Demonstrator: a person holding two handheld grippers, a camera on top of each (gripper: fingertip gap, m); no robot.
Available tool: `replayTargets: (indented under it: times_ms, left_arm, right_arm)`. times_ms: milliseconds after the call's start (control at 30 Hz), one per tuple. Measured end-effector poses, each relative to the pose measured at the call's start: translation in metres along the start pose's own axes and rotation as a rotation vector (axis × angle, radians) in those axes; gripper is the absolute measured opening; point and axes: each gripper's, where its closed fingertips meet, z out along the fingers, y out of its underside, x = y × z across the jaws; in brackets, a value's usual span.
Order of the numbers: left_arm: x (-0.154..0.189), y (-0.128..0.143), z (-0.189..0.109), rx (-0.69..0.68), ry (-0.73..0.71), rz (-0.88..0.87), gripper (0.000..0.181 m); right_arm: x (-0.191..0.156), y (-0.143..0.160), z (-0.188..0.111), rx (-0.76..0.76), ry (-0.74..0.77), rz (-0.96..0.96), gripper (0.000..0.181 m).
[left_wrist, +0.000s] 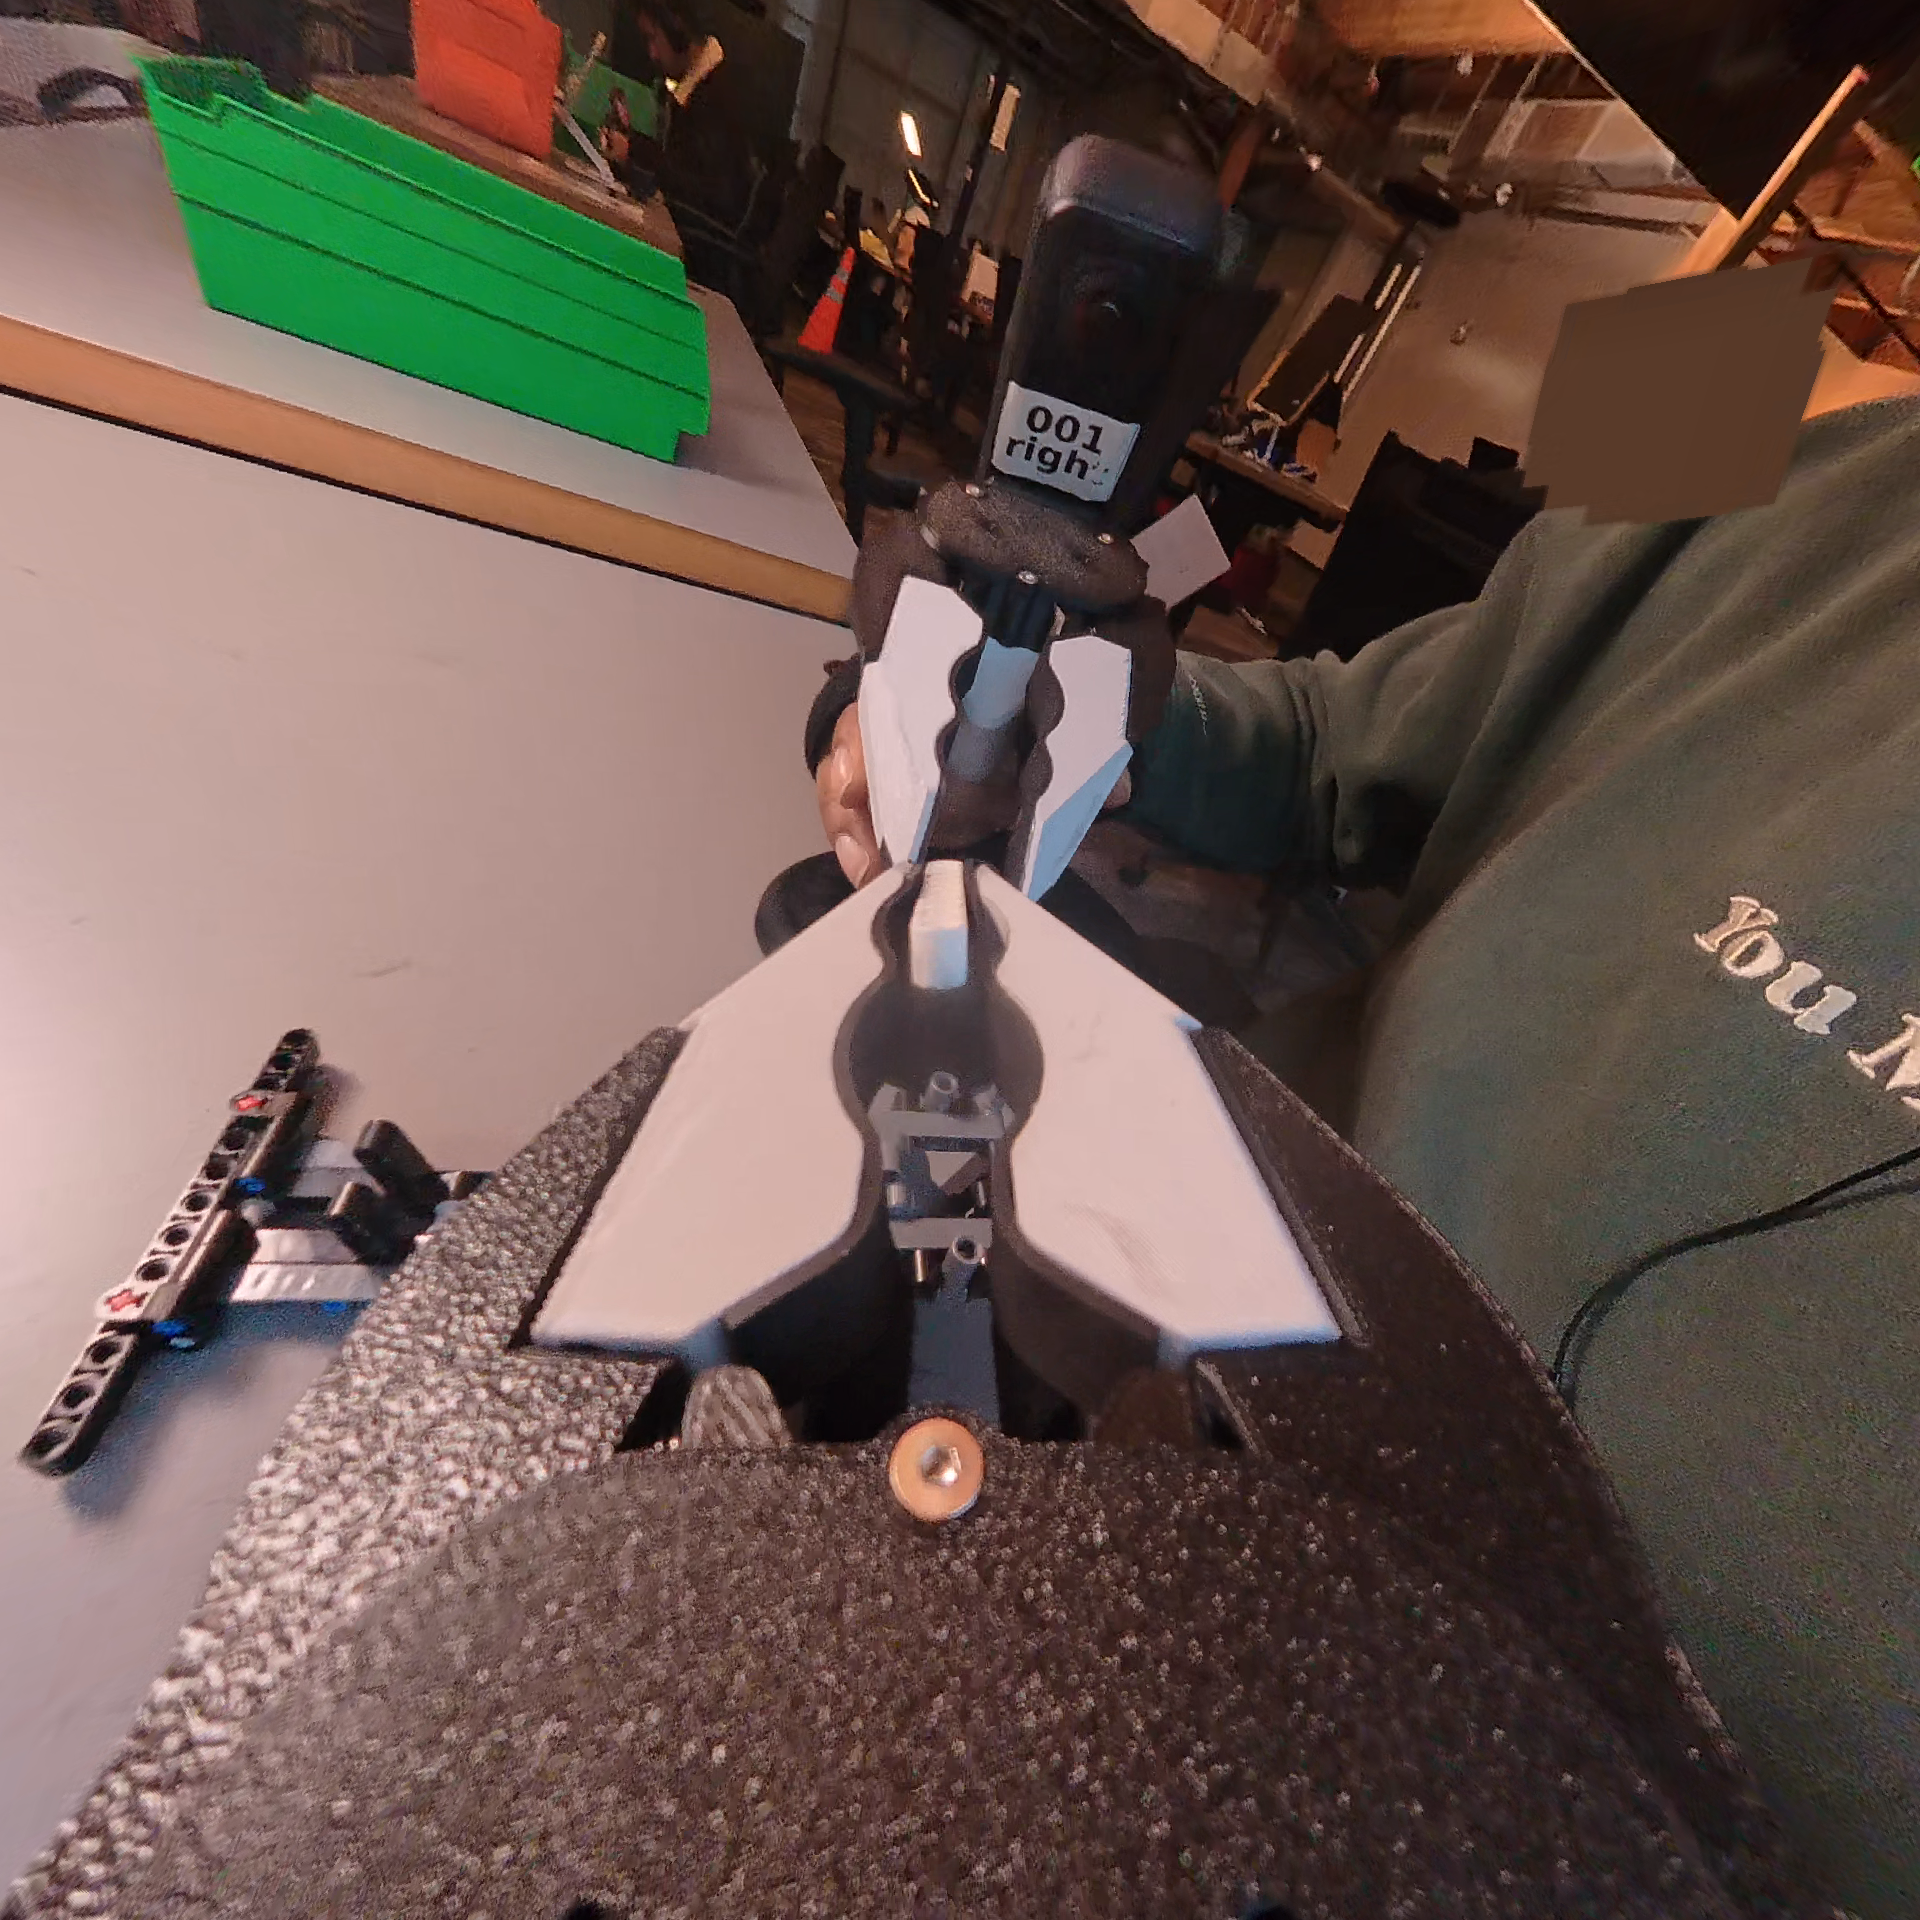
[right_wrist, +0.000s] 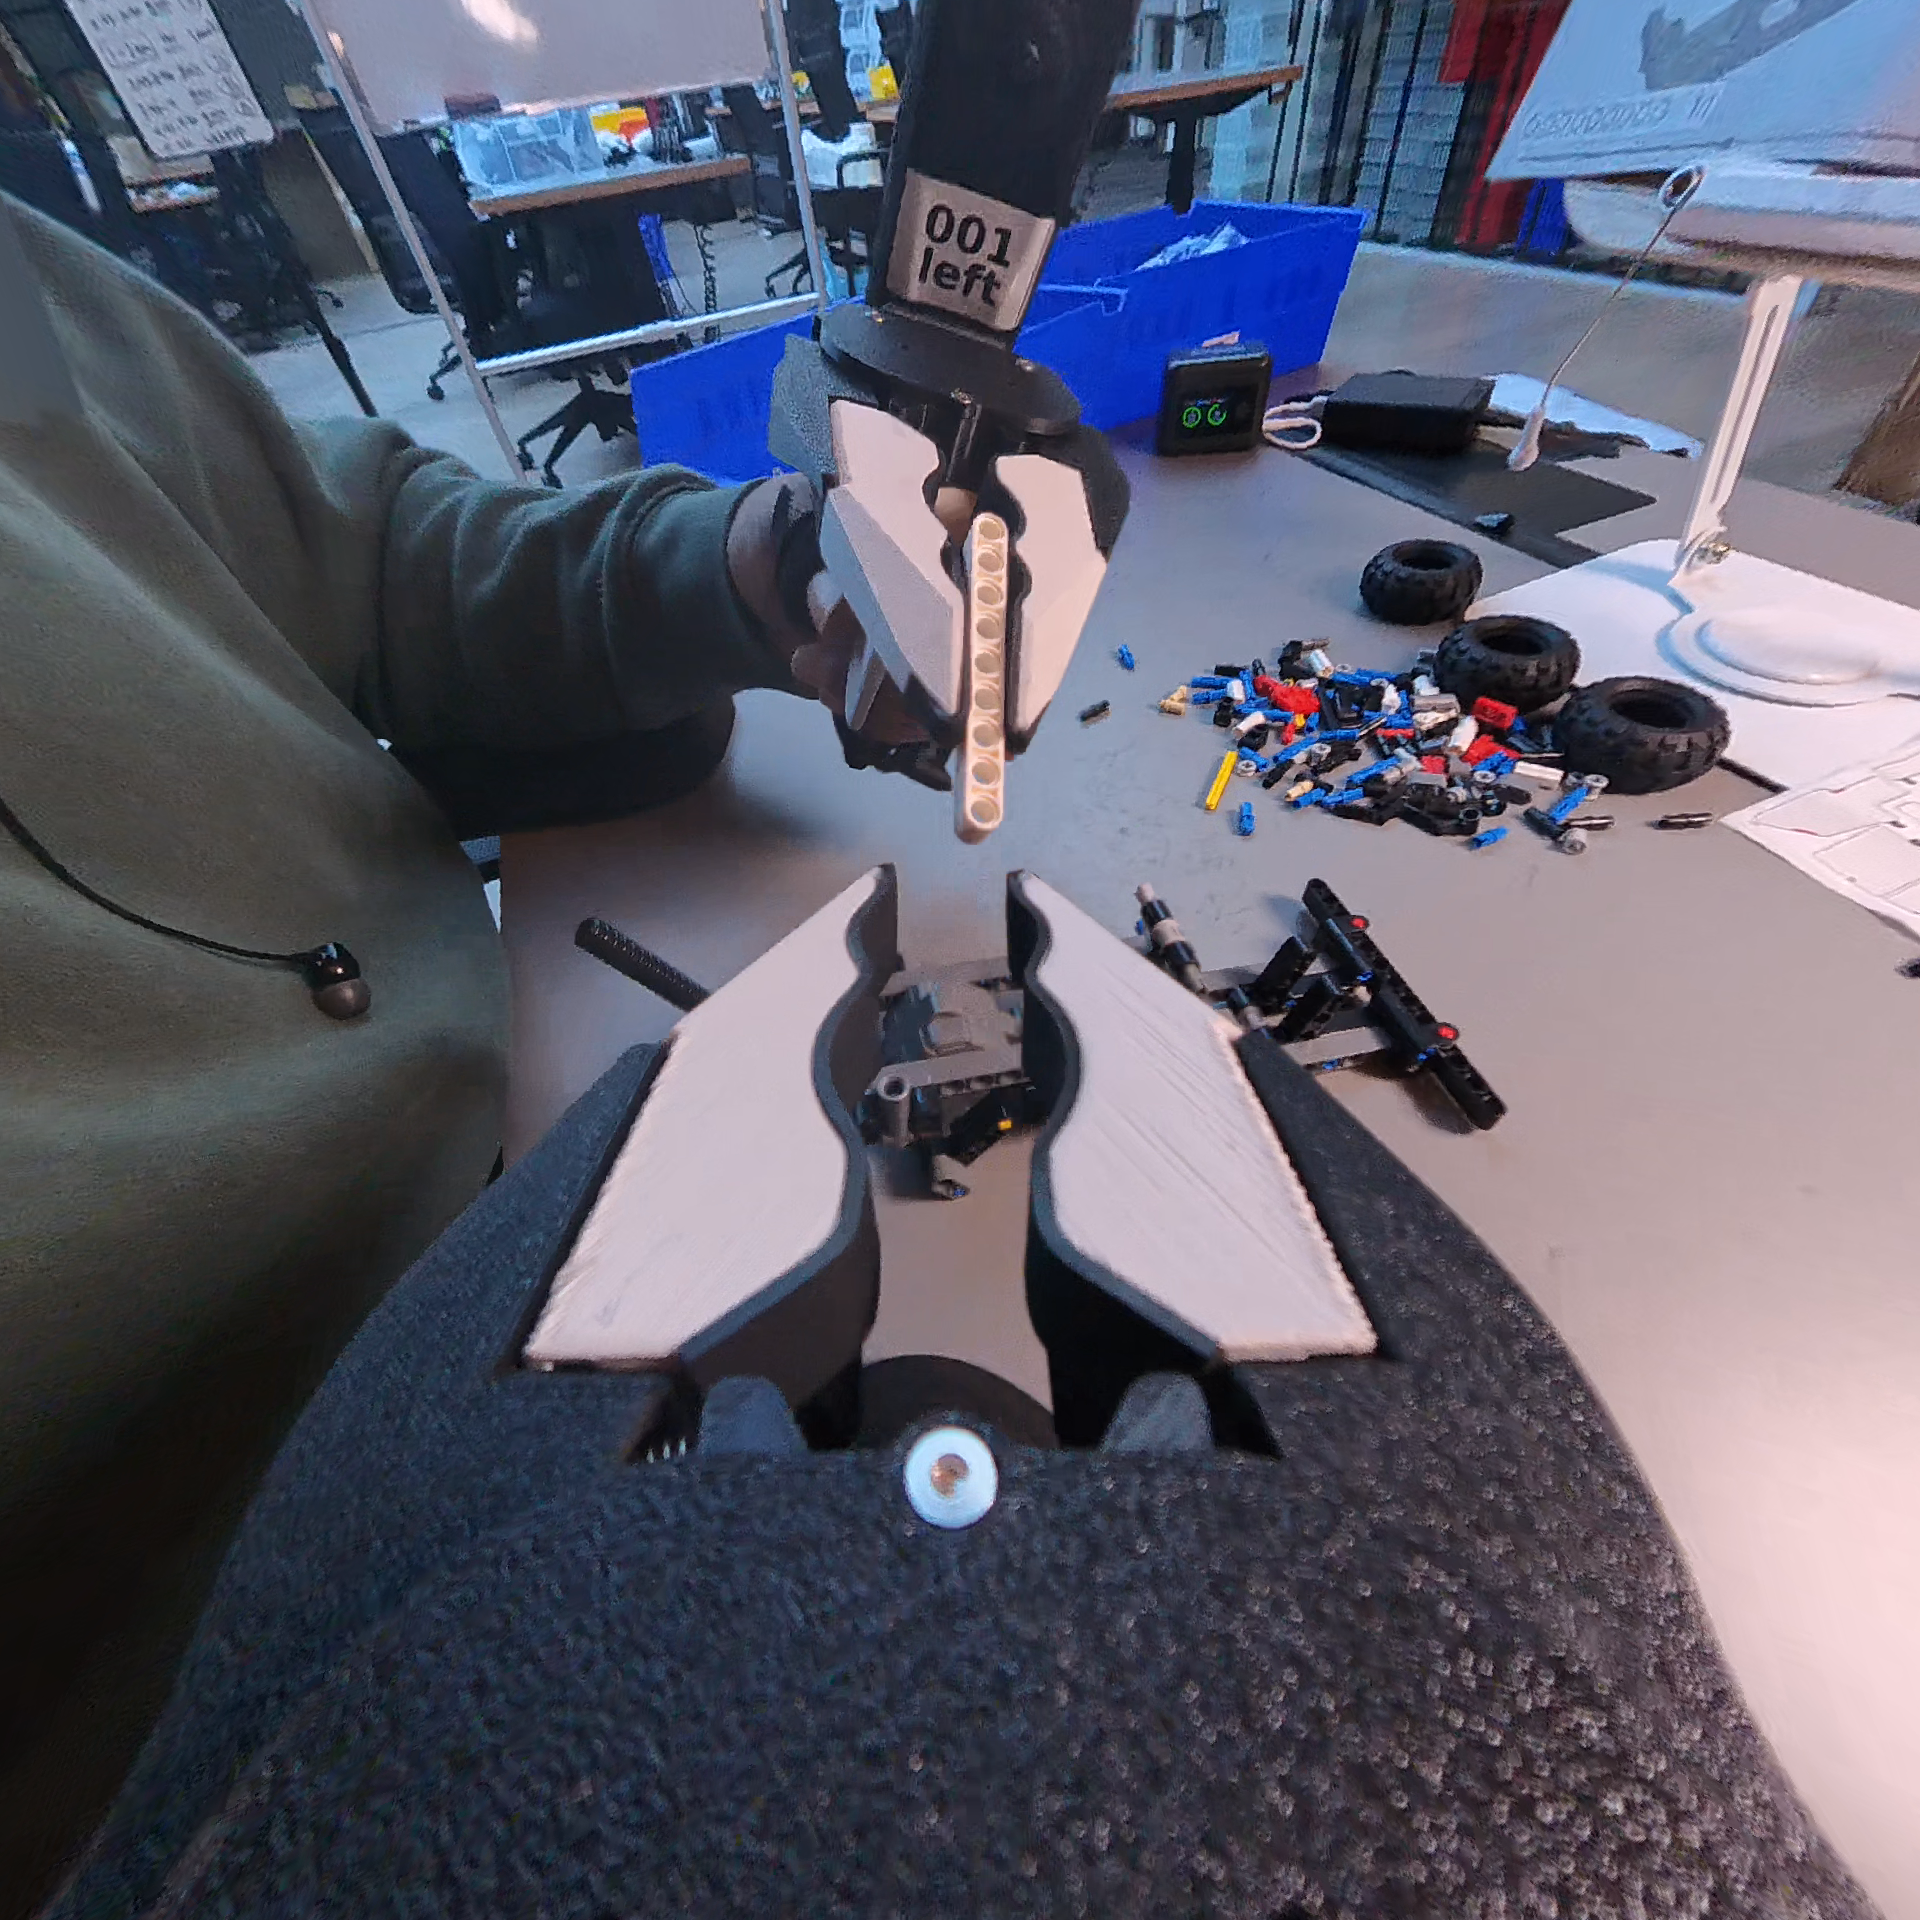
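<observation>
My left gripper (left_wrist: 940, 875) is shut on a white beam with a row of holes (left_wrist: 940, 935), which sticks out past its fingertips. In the right wrist view the left gripper (right_wrist: 951, 727) hangs above the table with the beam (right_wrist: 985, 675) pointing down at my right gripper (right_wrist: 953, 883). The right gripper is open and empty, its tips just short of the beam's end. It faces the left gripper tip to tip (left_wrist: 977, 831). A grey brick assembly (right_wrist: 951, 1070) lies on the table under both grippers and shows between the left fingers (left_wrist: 940, 1174).
A black beam assembly (right_wrist: 1382, 997) (left_wrist: 177, 1226) lies beside the grey one. A pile of small parts (right_wrist: 1382, 727) and three black tyres (right_wrist: 1642, 732) sit farther right. A blue bin (right_wrist: 1143, 301), a white stand (right_wrist: 1787, 634), a black rod (right_wrist: 639, 961) and green trays (left_wrist: 416, 260) stand around. A person in a green sweatshirt holds both grippers. My two grippers' fingertips are within a few centimetres of each other.
</observation>
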Motion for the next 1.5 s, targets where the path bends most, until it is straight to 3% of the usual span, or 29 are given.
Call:
replayTargets:
  times_ms: [167,433,567,667,767,933,1067,1233,1333,1433,1500]
  left_arm:
    - [-0.010,-0.009,-0.032,0.113,-0.041,-0.104,0.006]
    - [-0.005,-0.011,-0.056,0.281,0.056,-0.379,0.007]
    - [-0.001,-0.018,-0.068,0.360,0.087,-0.432,0.007]
    - [0.006,-0.017,-0.075,0.320,0.018,-0.242,0.019]
    - [0.012,-0.021,-0.088,0.286,-0.112,-0.007,0.036]
    - [0.002,-0.020,-0.108,0.172,-0.402,0.267,0.035]
    - [0.008,-0.015,-0.108,0.089,-0.431,0.325,0.014]
    - [0.017,-0.004,-0.115,0.007,-0.480,0.314,0.007]
    - [0.021,-0.016,-0.175,0.034,-0.696,0.293,0.007]
    - [0.017,-0.010,-0.295,-0.040,-1.193,0.239,0.007]
    - [0.023,0.017,-0.377,-0.177,-1.516,0.149,0.007]
  right_arm:
    - [0.015,-0.013,0.005,0.041,0.094,-0.161,0.022]
    - [0.010,-0.042,0.051,0.087,0.129,-0.400,0.026]
    - [0.008,-0.052,0.068,0.085,0.153,-0.551,0.007]
    - [0.004,-0.064,0.068,0.148,0.115,-0.549,0.006]
    - [0.008,-0.072,0.063,0.210,0.022,-0.353,0.007]
    - [0.004,-0.068,0.063,0.230,-0.161,-0.096,0.007]
    - [-0.004,-0.060,0.072,0.200,-0.227,-0.060,0.007]
    - [0.003,-0.053,0.078,0.165,-0.188,-0.069,0.010]
    - [0.028,-0.040,0.065,0.091,-0.089,-0.132,0.030]
    - [0.071,-0.005,0.044,-0.137,0.051,-0.231,0.027]
    - [0.095,0.020,0.030,-0.313,0.117,-0.191,0.025]
